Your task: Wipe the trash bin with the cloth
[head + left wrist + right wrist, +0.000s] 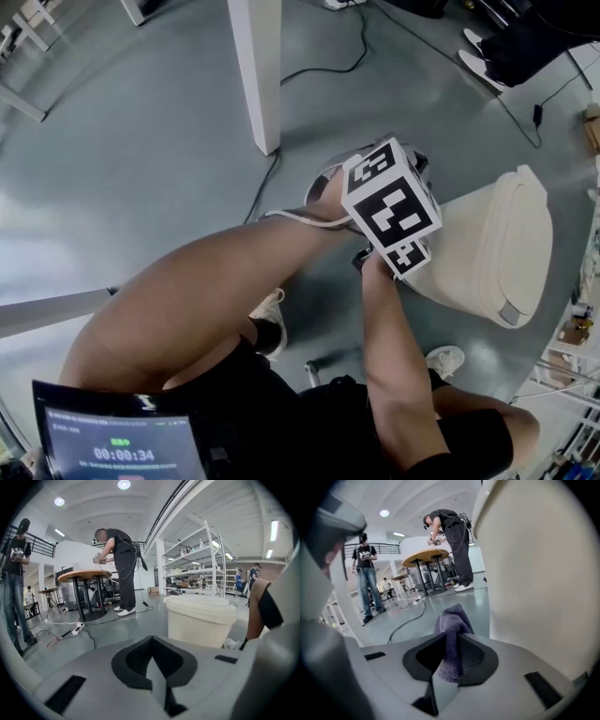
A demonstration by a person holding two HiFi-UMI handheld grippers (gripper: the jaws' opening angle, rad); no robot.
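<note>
Purple cloth (452, 634) pinched in right gripper (451, 641) (beside cream trash bin (534, 573)) | left gripper (152, 663) closed, empty

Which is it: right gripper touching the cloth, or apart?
Touching. The right gripper view shows the right gripper with its jaws clamped on the purple cloth.

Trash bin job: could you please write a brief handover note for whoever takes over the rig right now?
Left hand-held gripper: jaws shut, empty, facing the trash bin.
Right hand-held gripper: shut on the purple cloth, close beside the bin's wall, cloth not touching it.
Done: cloth in grip.
Left to do: wipe the bin; progress so far cannot be told.
</note>
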